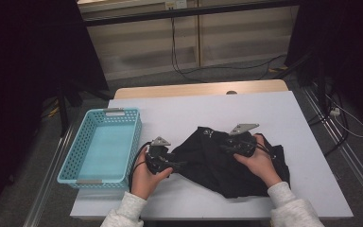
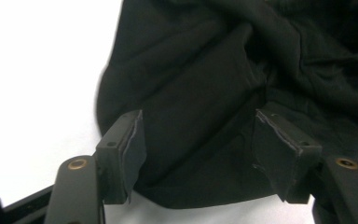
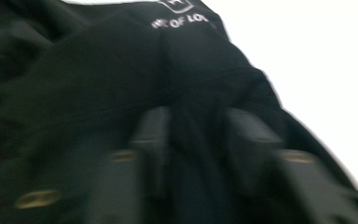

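Note:
A crumpled black garment (image 1: 208, 163) with a small white print (image 3: 179, 18) lies on the white table (image 1: 179, 111). My left gripper (image 1: 177, 164) is at the garment's left edge. In the left gripper view its jaws stand apart over the dark cloth (image 2: 196, 70), the pads (image 2: 133, 144) not pressing on it, so the left gripper (image 2: 198, 149) is open. My right gripper (image 1: 227, 145) rests on the garment's upper middle. The right gripper view is blurred; there the right gripper (image 3: 198, 140) has its jaws close together with a fold of the cloth (image 3: 98, 70) pinched between them.
A light blue plastic basket (image 1: 68, 161) stands at the table's left side, close to the left hand. Bare white tabletop lies behind and to the right of the garment. Cables run over the floor beyond the table's far edge.

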Demonstrator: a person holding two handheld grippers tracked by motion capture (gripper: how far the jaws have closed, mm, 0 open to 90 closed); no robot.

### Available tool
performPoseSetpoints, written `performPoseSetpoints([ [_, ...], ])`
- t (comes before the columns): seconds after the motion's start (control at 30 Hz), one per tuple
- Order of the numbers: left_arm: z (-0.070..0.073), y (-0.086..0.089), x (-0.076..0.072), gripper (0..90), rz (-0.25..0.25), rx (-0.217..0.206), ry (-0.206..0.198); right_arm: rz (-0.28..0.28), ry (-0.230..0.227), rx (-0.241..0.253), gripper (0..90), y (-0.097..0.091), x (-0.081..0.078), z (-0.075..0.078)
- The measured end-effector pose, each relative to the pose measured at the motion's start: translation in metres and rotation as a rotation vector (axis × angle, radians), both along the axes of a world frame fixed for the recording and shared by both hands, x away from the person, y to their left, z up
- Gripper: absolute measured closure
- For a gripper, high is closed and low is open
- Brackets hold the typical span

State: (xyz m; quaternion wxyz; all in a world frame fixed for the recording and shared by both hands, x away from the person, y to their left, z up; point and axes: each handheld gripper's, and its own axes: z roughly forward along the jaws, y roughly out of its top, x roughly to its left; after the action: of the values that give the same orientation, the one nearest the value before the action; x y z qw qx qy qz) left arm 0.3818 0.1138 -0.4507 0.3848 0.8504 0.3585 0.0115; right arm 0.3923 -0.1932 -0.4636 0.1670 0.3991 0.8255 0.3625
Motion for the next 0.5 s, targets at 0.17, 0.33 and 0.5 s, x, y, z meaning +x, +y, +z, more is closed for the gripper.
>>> performPoseSetpoints([
  [0.17,-0.002,-0.007,-0.003,38.9,-0.008,-0.007,-0.011,0.011,-0.013,-0.01,90.0,-0.004,-0.003,0.004],
  [0.33,-0.005,-0.015,-0.005,41.2,-0.027,-0.001,-0.016,-0.022,-0.019,0.002,90.0,-0.016,-0.006,0.008],
  [0.5,-0.002,-0.022,-0.007,45.2,-0.041,-0.031,-0.024,-0.066,-0.021,-0.006,90.0,-0.03,-0.011,0.006],
])
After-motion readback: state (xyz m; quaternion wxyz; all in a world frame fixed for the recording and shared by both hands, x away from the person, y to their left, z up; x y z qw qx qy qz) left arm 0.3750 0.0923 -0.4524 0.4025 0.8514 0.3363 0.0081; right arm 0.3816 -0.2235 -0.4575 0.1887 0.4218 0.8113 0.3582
